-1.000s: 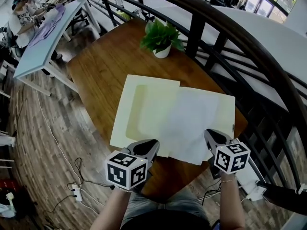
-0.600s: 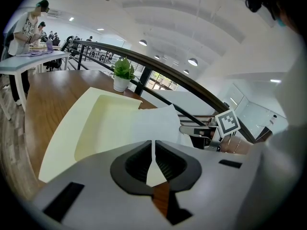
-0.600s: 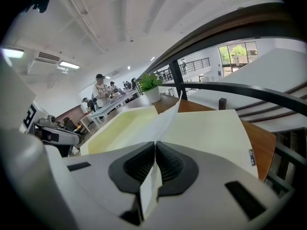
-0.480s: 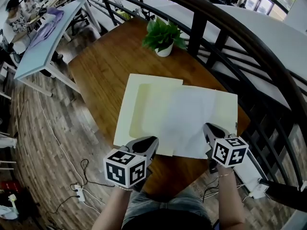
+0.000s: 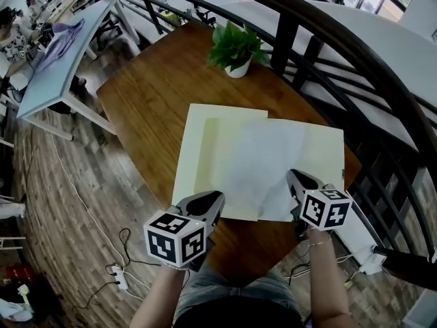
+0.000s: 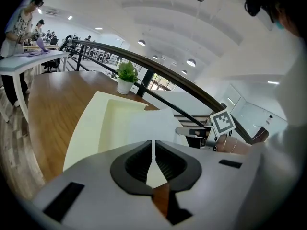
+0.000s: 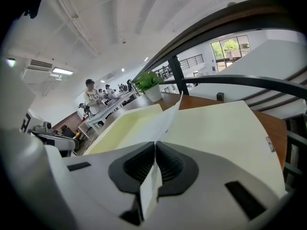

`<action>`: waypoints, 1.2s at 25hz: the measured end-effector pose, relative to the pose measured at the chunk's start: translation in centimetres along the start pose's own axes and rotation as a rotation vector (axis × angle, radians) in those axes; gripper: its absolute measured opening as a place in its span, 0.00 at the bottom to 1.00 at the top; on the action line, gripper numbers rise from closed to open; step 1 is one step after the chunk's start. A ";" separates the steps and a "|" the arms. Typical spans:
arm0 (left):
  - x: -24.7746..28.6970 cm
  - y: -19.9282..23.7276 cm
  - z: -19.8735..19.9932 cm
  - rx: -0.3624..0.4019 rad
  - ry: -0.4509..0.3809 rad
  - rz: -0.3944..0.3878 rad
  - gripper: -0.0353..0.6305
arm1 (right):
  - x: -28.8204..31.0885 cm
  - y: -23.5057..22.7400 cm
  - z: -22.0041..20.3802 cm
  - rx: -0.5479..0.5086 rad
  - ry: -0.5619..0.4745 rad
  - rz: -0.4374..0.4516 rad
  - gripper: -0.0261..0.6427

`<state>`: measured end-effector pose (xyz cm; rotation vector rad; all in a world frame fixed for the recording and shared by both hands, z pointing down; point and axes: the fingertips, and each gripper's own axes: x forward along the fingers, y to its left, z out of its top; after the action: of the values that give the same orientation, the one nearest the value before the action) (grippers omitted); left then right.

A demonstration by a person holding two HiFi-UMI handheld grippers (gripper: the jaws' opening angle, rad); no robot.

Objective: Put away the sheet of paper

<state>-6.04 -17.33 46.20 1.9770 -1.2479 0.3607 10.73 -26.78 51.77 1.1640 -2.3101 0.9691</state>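
Table (image 5: 150,94): wooden, bears everything.
Folder (image 5: 194,156): cream, flat at mid-table.
Sheet of paper (image 5: 266,162): white, overlapping the folder's 3 o'clock half, near corner lifted.
Left gripper (image 5: 208,200): jaws pressed together, apparently on the folder's 6 o'clock edge.
Right gripper (image 5: 295,180): pinching the sheet's 5 o'clock corner.
Step, judged: feeding the sheet into the folder.
Next: slide it toward 9 o'clock, with the folder steadied and a light grip to avoid creasing.
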 end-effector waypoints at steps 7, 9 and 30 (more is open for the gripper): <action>-0.4 0.8 0.0 0.011 0.014 -0.024 0.10 | 1.3 1.2 0.3 -0.031 0.025 -0.004 0.09; -0.6 0.9 0.0 0.016 0.018 -0.031 0.10 | 1.5 1.4 0.3 -0.040 0.036 -0.012 0.09; -3.0 4.2 -0.2 0.018 0.024 -0.088 0.10 | 6.0 5.7 -0.4 -0.187 0.158 -0.005 0.09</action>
<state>-11.06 -16.27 46.42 2.0304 -1.1419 0.3518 2.60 -27.44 53.27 0.9819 -2.2167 0.7933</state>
